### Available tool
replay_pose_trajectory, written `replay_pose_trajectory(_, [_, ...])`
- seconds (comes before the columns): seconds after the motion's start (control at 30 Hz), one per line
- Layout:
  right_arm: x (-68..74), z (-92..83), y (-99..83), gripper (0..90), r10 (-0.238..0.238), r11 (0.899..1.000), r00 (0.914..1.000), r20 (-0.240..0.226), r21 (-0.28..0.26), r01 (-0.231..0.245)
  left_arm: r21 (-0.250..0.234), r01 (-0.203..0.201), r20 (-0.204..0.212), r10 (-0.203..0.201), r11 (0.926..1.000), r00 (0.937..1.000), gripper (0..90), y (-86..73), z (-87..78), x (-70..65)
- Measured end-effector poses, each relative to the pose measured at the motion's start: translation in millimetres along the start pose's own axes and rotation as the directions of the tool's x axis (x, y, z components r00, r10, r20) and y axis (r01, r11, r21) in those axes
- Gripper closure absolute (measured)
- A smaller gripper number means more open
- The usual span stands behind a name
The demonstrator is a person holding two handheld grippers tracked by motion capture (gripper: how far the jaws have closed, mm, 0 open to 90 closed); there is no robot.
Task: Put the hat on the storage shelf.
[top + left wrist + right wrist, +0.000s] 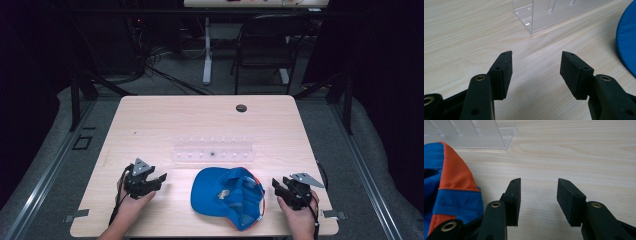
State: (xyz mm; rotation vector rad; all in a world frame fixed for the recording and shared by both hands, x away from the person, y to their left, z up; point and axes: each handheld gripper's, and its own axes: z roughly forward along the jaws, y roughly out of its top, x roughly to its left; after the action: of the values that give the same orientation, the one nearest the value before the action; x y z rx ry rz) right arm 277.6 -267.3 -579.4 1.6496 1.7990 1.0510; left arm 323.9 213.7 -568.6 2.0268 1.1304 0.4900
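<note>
A blue cap (227,196) with orange trim lies upside down at the table's front middle, its brim to the left. Its blue brim edge (627,45) shows at the right of the left gripper view, and its orange and blue back (451,182) at the left of the right gripper view. My left gripper (159,180) rests on the table left of the cap, open, nothing between its jaws (536,71). Right of the cap, my right gripper (276,185) is also open and holds nothing (539,197). A clear acrylic rack (212,150) stands behind the cap.
The wooden table (150,120) has a dark round grommet (241,108) near its far edge. Beyond the table stand a black chair (265,47) and a white desk leg (207,50) with cables on the floor. The rack's corner (534,22) lies ahead of the left gripper.
</note>
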Motion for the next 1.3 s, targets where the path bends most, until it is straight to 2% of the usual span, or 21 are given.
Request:
replay_pose_trajectory(0.07, [-0.6,-0.7,1.2,54.7,-0.006,1.000,0.9999,0.015,0.002,0.006,-0.004,0.002,-0.002,-0.002,1.0000,1.0000,44.1,0.1,-0.9,0.9])
replay_pose_trajectory(0.23, [-0.6,-3.5,1.9,53.9,0.003,1.000,0.9998,0.019,-0.001,-0.003,-0.009,0.019,-0.001,-0.019,0.9998,0.9998,44.1,0.4,-2.4,2.5])
replay_pose_trajectory(0.37, [1.0,-4.5,4.1,52.2,0.008,1.000,0.9998,0.018,0.019,-0.008,-0.007,0.032,0.000,-0.032,0.9995,0.9995,44.4,0.3,-3.4,5.5])
replay_pose_trajectory(0.47, [2.8,-4.7,6.5,51.7,0.000,0.999,1.0000,0.007,0.032,0.000,-0.017,0.043,-0.003,-0.044,0.9989,0.9990,44.0,0.2,-3.9,5.5])
replay_pose_trajectory(0.5, [6.3,-6.2,10.6,51.7,-0.019,0.999,0.9998,0.002,0.043,0.019,-0.016,0.043,-0.009,-0.043,0.9989,0.9990,44.0,0.3,-4.5,6.4])
replay_pose_trajectory(0.6, [8.7,-6.1,15.5,53.0,-0.009,0.998,0.9996,-0.028,0.069,0.010,-0.009,0.045,-0.013,-0.045,0.9989,0.9989,44.2,-0.1,-3.2,7.0])
replay_pose_trajectory(0.87, [9.4,-5.1,25.2,54.2,-0.001,0.990,0.9982,-0.060,0.141,0.009,0.003,0.042,-0.013,-0.042,0.9991,0.9990,44.8,-0.1,-1.7,6.4])
replay_pose_trajectory(0.97, [7.9,-7.8,31.5,55.6,0.011,0.982,0.9965,-0.082,0.189,0.005,0.001,0.039,-0.011,-0.039,0.9992,0.9992,44.8,-0.1,-2.1,6.0])
replay_pose_trajectory(1.03, [8.3,-8.7,33.5,55.8,0.015,0.981,0.9964,-0.083,0.194,0.001,-0.002,0.038,-0.012,-0.038,0.9993,0.9992,44.8,-0.2,-2.1,5.8])
replay_pose_trajectory(1.07, [7.8,-11.4,38.7,55.7,0.015,0.973,0.9945,-0.104,0.230,0.009,-0.002,0.038,-0.011,-0.038,0.9993,0.9992,44.8,-0.3,-2.5,5.7])
replay_pose_trajectory(1.1, [8.3,-12.1,40.0,55.8,0.017,0.971,0.9942,-0.107,0.238,0.009,-0.001,0.036,-0.013,-0.036,0.9994,0.9993,44.7,-0.4,-2.6,5.5])
replay_pose_trajectory(1.13, [8.5,-13.2,42.1,56.1,-0.003,0.967,0.9946,-0.103,0.253,0.030,0.002,0.034,-0.014,-0.034,0.9994,0.9993,44.7,-0.5,-2.9,5.2])
replay_pose_trajectory(1.17, [8.5,-13.2,42.1,56.1,-0.003,0.967,0.9946,-0.103,0.253,0.030,0.002,0.034,-0.014,-0.034,0.9994,0.9993,44.7,-0.5,-2.9,5.2])
replay_pose_trajectory(1.2, [9.7,-15.7,45.7,57.1,-0.033,0.959,0.9948,-0.096,0.276,0.058,0.002,0.026,-0.015,-0.026,0.9997,0.9995,44.7,-0.5,-3.1,4.4])
replay_pose_trajectory(1.23, [9.7,-15.7,45.7,57.1,-0.033,0.959,0.9948,-0.096,0.276,0.058,0.002,0.026,-0.015,-0.026,0.9997,0.9995,44.7,-0.5,-3.1,4.4])
replay_pose_trajectory(1.3, [9.3,-19.2,49.0,58.2,-0.036,0.949,0.9937,-0.106,0.309,0.067,0.001,0.019,-0.015,-0.019,0.9998,0.9997,44.7,-0.3,-3.3,3.2])
